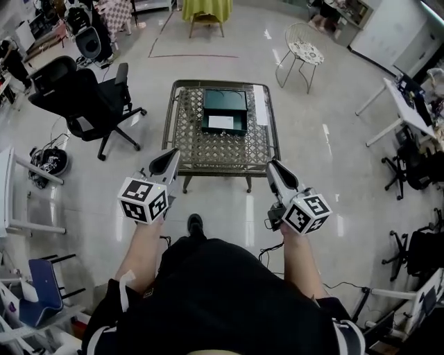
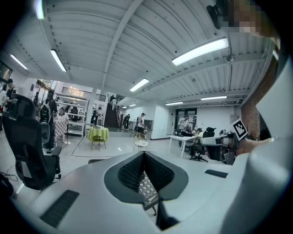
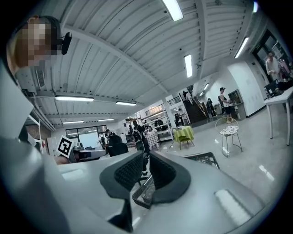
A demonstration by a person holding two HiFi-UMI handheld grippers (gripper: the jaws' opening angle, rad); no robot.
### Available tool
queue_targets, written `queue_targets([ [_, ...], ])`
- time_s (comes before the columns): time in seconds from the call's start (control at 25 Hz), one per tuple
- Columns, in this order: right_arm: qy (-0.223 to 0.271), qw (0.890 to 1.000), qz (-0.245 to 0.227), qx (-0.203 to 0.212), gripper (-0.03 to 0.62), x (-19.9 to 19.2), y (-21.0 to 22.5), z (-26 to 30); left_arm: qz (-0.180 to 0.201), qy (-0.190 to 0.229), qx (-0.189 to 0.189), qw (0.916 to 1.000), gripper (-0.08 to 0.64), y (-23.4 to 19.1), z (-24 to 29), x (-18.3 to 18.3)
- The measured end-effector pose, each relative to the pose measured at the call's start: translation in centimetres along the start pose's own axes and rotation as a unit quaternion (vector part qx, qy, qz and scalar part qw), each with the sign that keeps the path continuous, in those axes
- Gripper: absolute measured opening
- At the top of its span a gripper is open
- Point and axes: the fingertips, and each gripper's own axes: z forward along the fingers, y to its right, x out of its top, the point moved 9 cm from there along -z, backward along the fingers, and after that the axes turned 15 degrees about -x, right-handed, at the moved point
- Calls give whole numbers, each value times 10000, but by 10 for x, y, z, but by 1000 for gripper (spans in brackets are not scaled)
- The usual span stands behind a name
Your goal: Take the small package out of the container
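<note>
A dark green box-shaped container (image 1: 225, 109) sits at the far middle of a low woven-top table (image 1: 208, 149). A white rectangle (image 1: 221, 122) lies at its near end; I cannot tell whether it is a label or the small package. Both grippers are held up in front of the table's near edge, well short of the container. My left gripper (image 1: 172, 154) (image 2: 144, 154) has its pads touching, with nothing held. My right gripper (image 1: 272, 165) (image 3: 147, 155) shows a narrow gap between its pads and nothing in it. The table's edge (image 3: 203, 158) shows past the right jaws.
A white strip (image 1: 260, 95) lies along the table's right side. A black office chair (image 1: 87, 97) stands to the left, a white wire chair (image 1: 302, 48) at the far right, and a yellow-green table (image 1: 206, 10) beyond. Desks and chairs (image 1: 409, 139) line the right side.
</note>
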Motion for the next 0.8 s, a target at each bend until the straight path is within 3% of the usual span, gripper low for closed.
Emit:
queue_targets([
  [0.4, -97, 9995, -55, -303, 55, 18, -22, 115, -18, 72, -362, 9993, 6, -113, 41, 30],
  [0.8, -463, 9972, -26, -585, 55, 6, -13, 177, -241, -84, -579, 9980, 6, -165, 76, 22],
])
